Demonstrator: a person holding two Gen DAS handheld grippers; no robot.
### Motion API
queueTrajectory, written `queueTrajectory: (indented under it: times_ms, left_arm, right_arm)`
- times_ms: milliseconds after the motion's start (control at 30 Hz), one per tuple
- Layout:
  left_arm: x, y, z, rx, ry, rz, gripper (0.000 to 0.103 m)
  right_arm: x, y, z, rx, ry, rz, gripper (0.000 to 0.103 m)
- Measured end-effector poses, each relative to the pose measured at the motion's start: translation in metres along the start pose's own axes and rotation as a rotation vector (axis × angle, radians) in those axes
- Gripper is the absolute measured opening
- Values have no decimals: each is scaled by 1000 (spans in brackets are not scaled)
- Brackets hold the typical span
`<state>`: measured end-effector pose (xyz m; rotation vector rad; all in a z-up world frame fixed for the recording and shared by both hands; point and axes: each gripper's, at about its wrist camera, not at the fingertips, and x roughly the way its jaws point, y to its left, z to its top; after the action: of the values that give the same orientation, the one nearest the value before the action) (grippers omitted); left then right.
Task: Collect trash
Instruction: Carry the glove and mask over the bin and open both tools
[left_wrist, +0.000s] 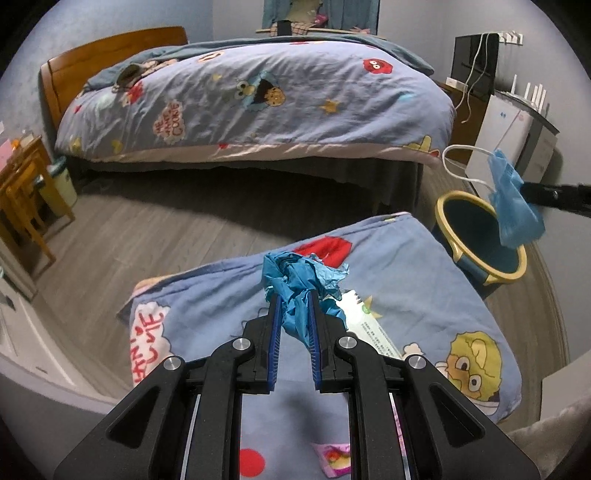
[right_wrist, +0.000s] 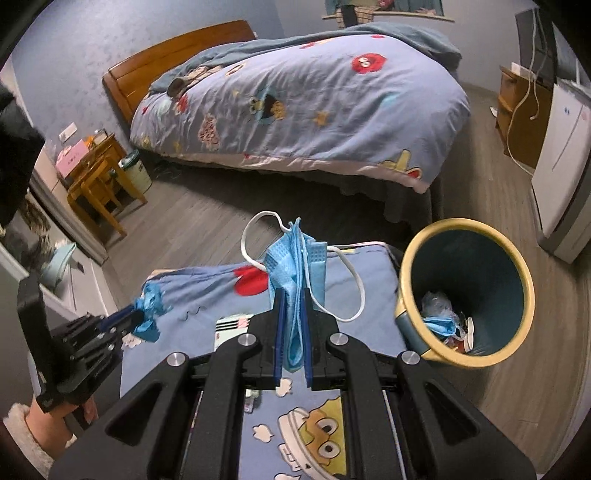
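Both grippers look like the same build: matte black plastic frames with two angled linkage arms per side and triangular cutouts low in the frame. The left gripper (left_wrist: 294, 299) has four round silver pivot bolts, and its fingers (left_wrist: 274, 332) carry ribbed blue pads. Same deal on the right gripper (right_wrist: 291, 293). At lower left of the right wrist view there's a fluffy white sleeve cuff (right_wrist: 18, 428).
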<state>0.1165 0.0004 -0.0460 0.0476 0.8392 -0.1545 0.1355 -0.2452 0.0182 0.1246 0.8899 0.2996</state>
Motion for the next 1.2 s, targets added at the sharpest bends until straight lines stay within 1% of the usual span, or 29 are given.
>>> queueTrajectory:
  times_ms: [133, 267, 400, 500, 633, 767, 900, 1000, 1067, 1200]
  left_arm:
    - [2, -6, 3, 25, -3, 5, 15]
    - [7, -20, 6, 52, 7, -12, 15]
    - [7, -40, 11, 91, 4, -33, 15]
    - [8, -56, 16, 98, 11, -71, 15]
    - [12, -89, 25, 128, 18, -125, 15]
    - [19, -126, 34, 177, 25, -175, 15]
    - [34, -165, 44, 229, 44, -224, 15]
    - [45, -189, 51, 273, 50, -243, 15]
    - [53, -205, 55, 306, 50, -251, 15]
    - [70, -229, 63, 347, 51, -274, 15]
  right_arm:
    - [9, -17, 9, -26, 11, -31, 8]
    - [16, -35, 8, 20, 29, 4, 8]
    - [15, -50, 9, 65, 21, 18, 8]
    - [9, -65, 13, 100, 2, 27, 8]
    - [1, -84, 12, 128, -14, 3, 8]
    - [-16, -120, 13, 186, -56, -38, 8]
    - [-22, -161, 11, 262, -73, -77, 8]
    - [-18, -195, 4, 322, -62, -112, 8]
    - [-13, -211, 1, 343, -49, -136, 8]
    - [4, -241, -11, 424, -12, -163, 8]
